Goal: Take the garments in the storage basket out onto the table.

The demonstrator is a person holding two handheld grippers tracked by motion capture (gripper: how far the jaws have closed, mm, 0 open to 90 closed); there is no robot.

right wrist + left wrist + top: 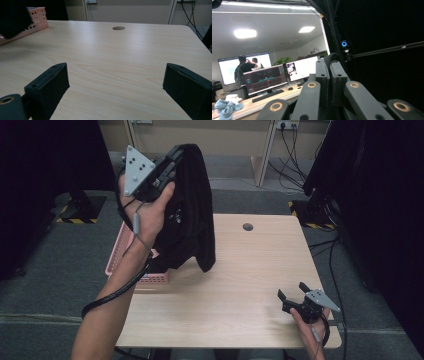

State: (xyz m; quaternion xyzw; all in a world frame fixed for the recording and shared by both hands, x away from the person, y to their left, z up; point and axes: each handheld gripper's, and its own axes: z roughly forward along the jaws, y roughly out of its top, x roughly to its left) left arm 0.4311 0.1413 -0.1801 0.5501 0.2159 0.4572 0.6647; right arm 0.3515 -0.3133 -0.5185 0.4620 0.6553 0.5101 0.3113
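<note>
A black garment [192, 215] is held up in the air by the left gripper [167, 167], whose jaws are clamped tight on a fold at its top edge; from there the cloth hangs lengthwise straight down, its lower end dangling over the pink basket [120, 252] and the left part of the table [240, 285]. The right gripper [296, 296] is rested low at the table's near right corner, jaws spread wide and empty. It is well apart from the garment, which is judged to lie up and to its left, so the free hanging hem would be the nearest part to reach.
</note>
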